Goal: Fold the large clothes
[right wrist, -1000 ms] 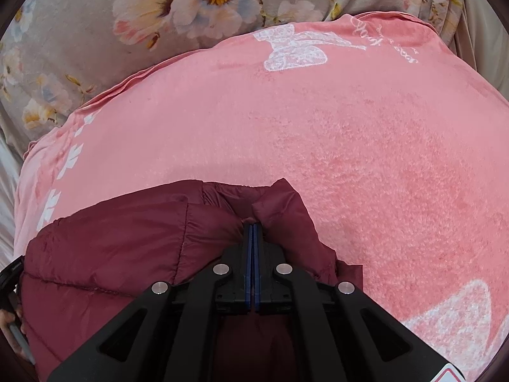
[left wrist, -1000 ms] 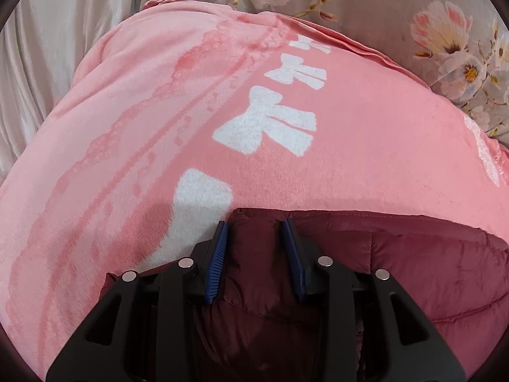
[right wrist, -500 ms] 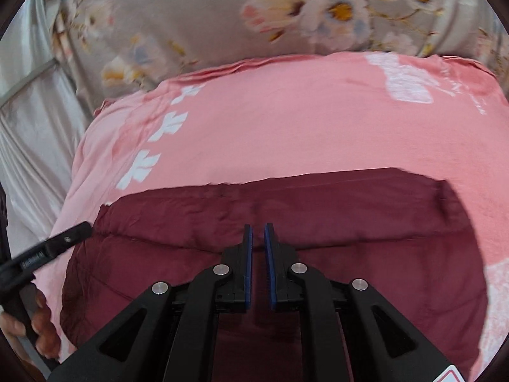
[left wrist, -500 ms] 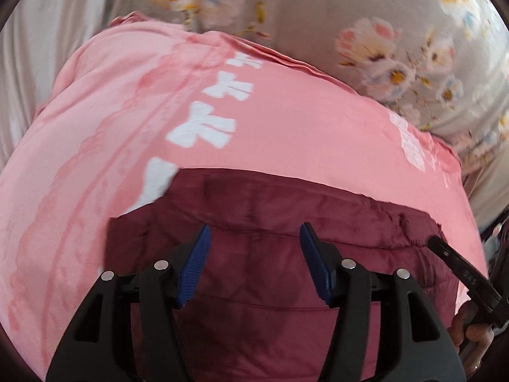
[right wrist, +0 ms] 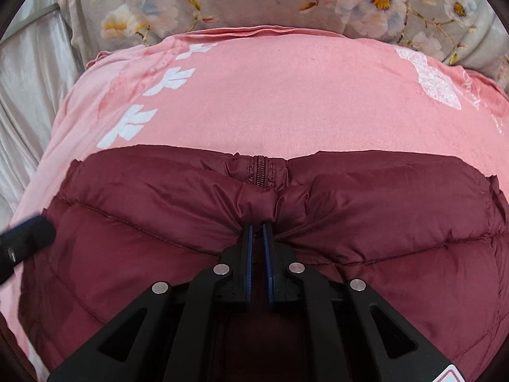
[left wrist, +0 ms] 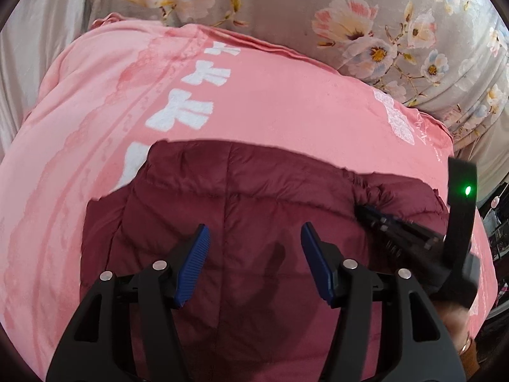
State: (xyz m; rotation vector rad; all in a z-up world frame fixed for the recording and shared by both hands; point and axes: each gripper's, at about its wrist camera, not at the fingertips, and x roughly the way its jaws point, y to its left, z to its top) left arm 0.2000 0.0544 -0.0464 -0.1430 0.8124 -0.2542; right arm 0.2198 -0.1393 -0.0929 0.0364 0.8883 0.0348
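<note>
A dark red quilted puffer jacket [left wrist: 254,197] lies folded on a pink blanket [left wrist: 286,102]. My left gripper [left wrist: 255,232] is open above the jacket's middle and holds nothing. My right gripper [right wrist: 257,226] is pinched on a bunched fold of the jacket [right wrist: 381,210] just below its zipper [right wrist: 261,172]. The right gripper also shows at the right of the left wrist view [left wrist: 375,216], its tips buried in the fabric. The left gripper's edge shows dark at the left of the right wrist view [right wrist: 25,238].
The pink blanket [right wrist: 286,95] has white printed motifs and covers a bed. A grey floral quilt [left wrist: 366,25] lies behind it. Pale satin fabric [left wrist: 38,31] is at the far left. A hand [left wrist: 458,334] holds the right gripper at the lower right.
My left gripper let go of the jacket and opened wide, then drew back above it. My right gripper released its first hold, moved, and closed on a fold near the zipper.
</note>
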